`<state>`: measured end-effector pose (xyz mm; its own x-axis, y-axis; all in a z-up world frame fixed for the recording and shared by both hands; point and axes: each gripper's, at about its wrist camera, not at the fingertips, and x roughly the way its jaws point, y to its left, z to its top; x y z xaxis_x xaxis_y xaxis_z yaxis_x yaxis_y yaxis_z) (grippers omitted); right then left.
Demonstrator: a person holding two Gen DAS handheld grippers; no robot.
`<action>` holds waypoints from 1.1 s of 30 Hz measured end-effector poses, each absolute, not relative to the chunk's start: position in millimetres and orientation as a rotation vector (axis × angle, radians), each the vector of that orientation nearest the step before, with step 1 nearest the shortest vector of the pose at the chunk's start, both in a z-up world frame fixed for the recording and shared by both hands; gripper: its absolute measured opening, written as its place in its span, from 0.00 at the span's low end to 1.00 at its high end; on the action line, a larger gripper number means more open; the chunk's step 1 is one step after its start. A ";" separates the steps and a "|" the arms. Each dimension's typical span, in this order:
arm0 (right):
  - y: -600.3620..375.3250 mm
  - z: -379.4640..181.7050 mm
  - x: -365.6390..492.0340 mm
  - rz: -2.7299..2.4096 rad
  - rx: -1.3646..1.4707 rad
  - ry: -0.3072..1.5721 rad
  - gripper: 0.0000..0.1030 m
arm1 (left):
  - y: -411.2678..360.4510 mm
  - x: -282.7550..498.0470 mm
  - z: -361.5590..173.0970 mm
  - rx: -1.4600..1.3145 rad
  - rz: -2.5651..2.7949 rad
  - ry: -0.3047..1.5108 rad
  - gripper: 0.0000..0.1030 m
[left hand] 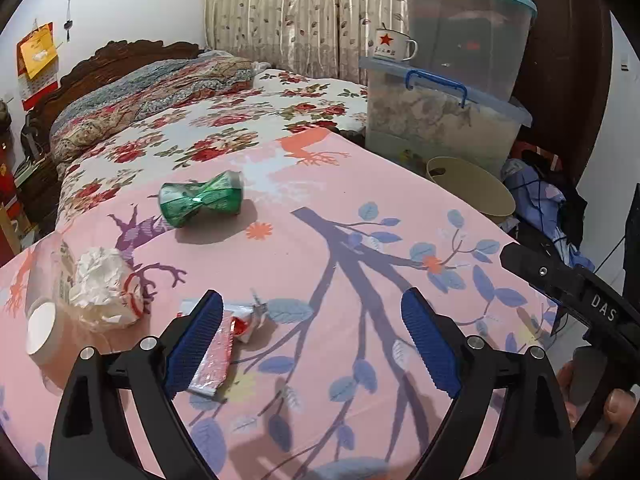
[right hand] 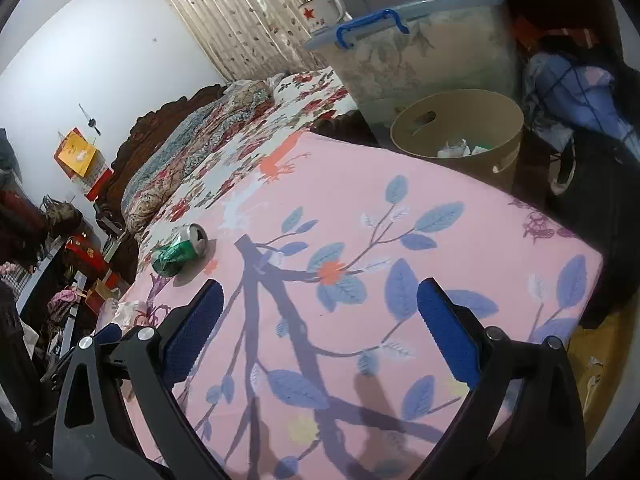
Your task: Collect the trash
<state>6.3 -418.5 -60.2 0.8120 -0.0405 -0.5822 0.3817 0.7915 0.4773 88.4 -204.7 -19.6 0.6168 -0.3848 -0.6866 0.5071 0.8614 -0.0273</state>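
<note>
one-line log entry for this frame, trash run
left tongs: open, empty | right tongs: open, empty | on pink sheet: crushed green can, crumpled tissue, wrapper | bin: some trash inside

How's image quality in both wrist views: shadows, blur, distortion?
Left wrist: sharp, strong fisheye bending, crushed can casts a soft shadow on the pink sheet. Right wrist: equally warped, tilted, dark corners; tongs' shadows fall across the sheet.

A pink sheet [left hand: 320, 208] printed with blue leaves, purple branches and orange flowers carries a crushed green can [left hand: 200, 200], white crumpled paper [left hand: 102, 280] and a red-and-silver wrapper [left hand: 218, 352]. Beyond stands a tan bin [right hand: 460, 136]. The jaws have blue pads [left hand: 430, 344].
</note>
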 end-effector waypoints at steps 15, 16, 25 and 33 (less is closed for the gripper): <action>-402.1 -59.9 6.3 -0.239 0.608 0.588 0.94 | -191.4 86.6 -22.3 0.158 -0.481 0.728 0.92; -401.9 -60.1 6.6 -0.239 0.609 0.587 0.94 | -190.4 86.5 -22.0 0.153 -0.481 0.728 0.92; -399.3 -63.8 8.6 -0.233 0.614 0.597 0.94 | -187.0 82.9 -25.9 0.135 -0.474 0.726 0.92; -390.0 -70.0 10.7 -0.219 0.606 0.622 0.94 | -185.0 63.1 -34.2 0.196 -0.461 0.644 0.92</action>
